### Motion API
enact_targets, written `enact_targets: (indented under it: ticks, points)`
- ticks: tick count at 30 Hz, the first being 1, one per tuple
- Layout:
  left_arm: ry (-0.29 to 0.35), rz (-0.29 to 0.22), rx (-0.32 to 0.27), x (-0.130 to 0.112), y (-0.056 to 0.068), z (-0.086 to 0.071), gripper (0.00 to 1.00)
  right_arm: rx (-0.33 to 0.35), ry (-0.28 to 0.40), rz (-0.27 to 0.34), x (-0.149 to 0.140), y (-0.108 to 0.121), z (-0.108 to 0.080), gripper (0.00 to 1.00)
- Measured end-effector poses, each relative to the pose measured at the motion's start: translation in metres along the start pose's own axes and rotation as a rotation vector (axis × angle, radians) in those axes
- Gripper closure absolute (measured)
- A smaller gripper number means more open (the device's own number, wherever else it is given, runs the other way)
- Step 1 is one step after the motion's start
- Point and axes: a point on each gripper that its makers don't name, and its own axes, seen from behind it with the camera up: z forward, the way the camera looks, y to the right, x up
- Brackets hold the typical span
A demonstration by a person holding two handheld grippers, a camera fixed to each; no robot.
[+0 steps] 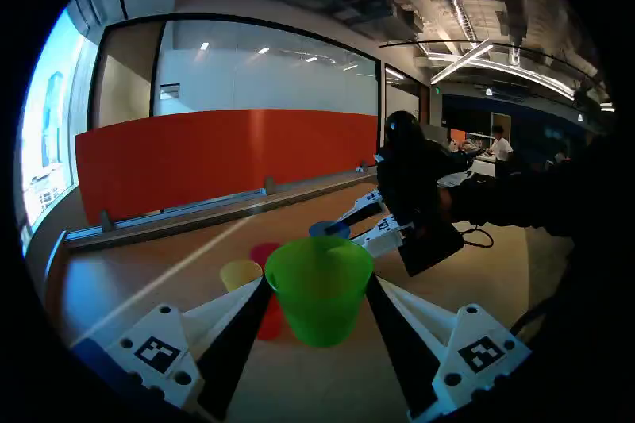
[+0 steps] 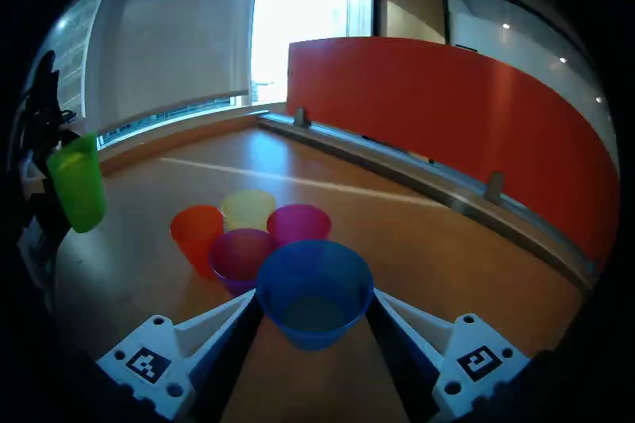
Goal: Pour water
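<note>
Up close in the left gripper view, we see our left claw [image 1: 319,285] pinching the green cup [image 1: 319,304] from both sides, up above the wooden bench [image 1: 159,280]. In the right gripper view, our right claw [image 2: 314,296] pinches the blue cup [image 2: 314,308] the same way, and just behind it a purple cup [image 2: 236,255], an orange cup [image 2: 195,234], a pink cup [image 2: 298,223] and a yellow cup [image 2: 248,207] stand close together on the bench. Farther off, at the left edge of that view, the green cup hangs in the air, and a long red wall [image 2: 476,121] runs along the far side of the bench.
</note>
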Motion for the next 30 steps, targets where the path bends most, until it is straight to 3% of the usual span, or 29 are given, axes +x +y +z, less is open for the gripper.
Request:
enact_targets:
  ticks: [30]
  points:
    - [0.018, 0.026, -0.012, 0.012, 0.012, 0.003, 0.15, -0.036, 0.159, -0.029, 0.053, -0.032, -0.104, 0.11]
